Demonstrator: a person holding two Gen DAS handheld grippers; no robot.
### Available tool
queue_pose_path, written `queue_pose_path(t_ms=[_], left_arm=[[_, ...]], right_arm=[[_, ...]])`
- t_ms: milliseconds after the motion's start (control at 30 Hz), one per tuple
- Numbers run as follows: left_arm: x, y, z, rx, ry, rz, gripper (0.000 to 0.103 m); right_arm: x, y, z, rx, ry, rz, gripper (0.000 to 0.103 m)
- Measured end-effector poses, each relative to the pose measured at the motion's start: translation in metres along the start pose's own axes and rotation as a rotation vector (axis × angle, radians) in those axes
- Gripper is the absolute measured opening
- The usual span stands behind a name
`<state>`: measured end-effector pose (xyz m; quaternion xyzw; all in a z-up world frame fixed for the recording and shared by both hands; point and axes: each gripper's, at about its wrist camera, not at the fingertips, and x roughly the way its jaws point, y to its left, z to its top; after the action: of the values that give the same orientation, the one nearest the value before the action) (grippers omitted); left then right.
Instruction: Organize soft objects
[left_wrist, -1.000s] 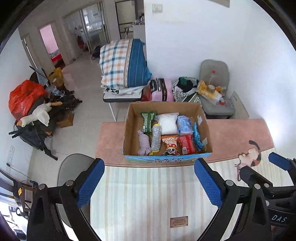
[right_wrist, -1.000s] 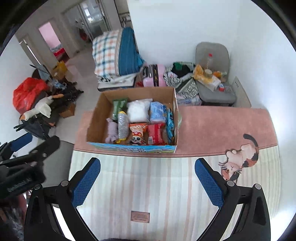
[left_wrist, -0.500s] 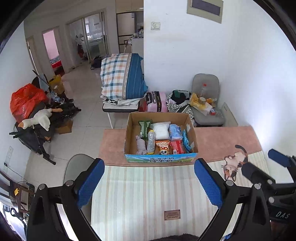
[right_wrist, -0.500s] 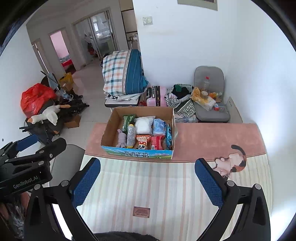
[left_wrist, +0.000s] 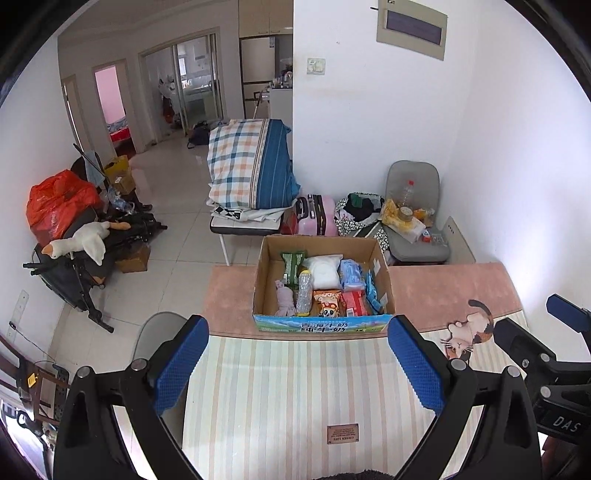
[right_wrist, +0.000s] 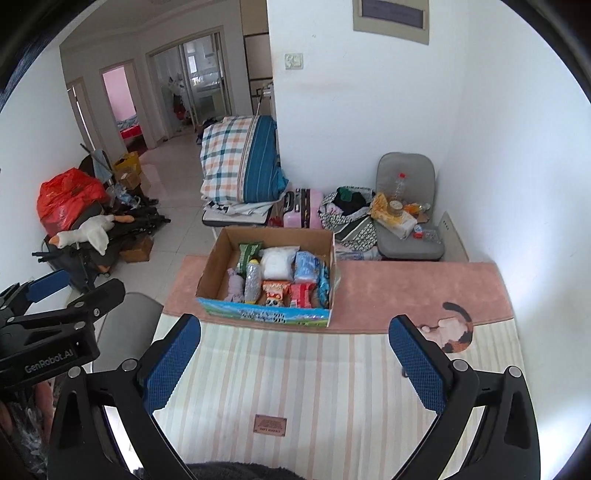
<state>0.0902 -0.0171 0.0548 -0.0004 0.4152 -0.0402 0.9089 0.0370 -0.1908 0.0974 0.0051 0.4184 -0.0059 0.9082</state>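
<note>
Left wrist view showed the left gripper (left_wrist: 297, 365) with its blue-padded fingers (left_wrist: 180, 363) spread wide and holding nothing, hanging above a striped mat (left_wrist: 295, 398) on the surface. The cardboard box (left_wrist: 321, 320) stood beyond the fingertips, well apart from them, on the pink strip of the surface (left_wrist: 443, 291). Inside the box lay a white pouch (left_wrist: 325, 272), a clear bottle (left_wrist: 303, 291), a pale purple soft toy (left_wrist: 284, 301), a green packet (left_wrist: 293, 263) and red and orange snack packs (left_wrist: 341, 301).

Right wrist view showed the right gripper (right_wrist: 293, 360) likewise spread and empty, the box (right_wrist: 266, 315) ahead and slightly left of its midline. Beside the box, to the left, the other gripper's body read "GenRobot.AI". In the left view the right gripper (left_wrist: 554, 373) carried the letters "DAS", cut off by the frame edge.

Printing on the box front and on a small brown tag (right_wrist: 270, 424) on the mat was too small to read. A cat figure (right_wrist: 452, 330) on the mat, right of the box, was partly hidden behind a finger.
</note>
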Motion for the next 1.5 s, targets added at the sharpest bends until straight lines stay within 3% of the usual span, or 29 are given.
queue_pose_path(t_ms=[500, 1500], left_arm=[[-0.005, -0.004, 0.004, 0.003, -0.031, 0.005, 0.099], [-0.008, -0.006, 0.009, 0.001, -0.025, 0.008, 0.099]], right_arm=[[-0.009, -0.006, 0.018, 0.015, -0.068, -0.059, 0.103], [-0.007, -0.013, 0.017, 0.023, -0.074, -0.085, 0.103]])
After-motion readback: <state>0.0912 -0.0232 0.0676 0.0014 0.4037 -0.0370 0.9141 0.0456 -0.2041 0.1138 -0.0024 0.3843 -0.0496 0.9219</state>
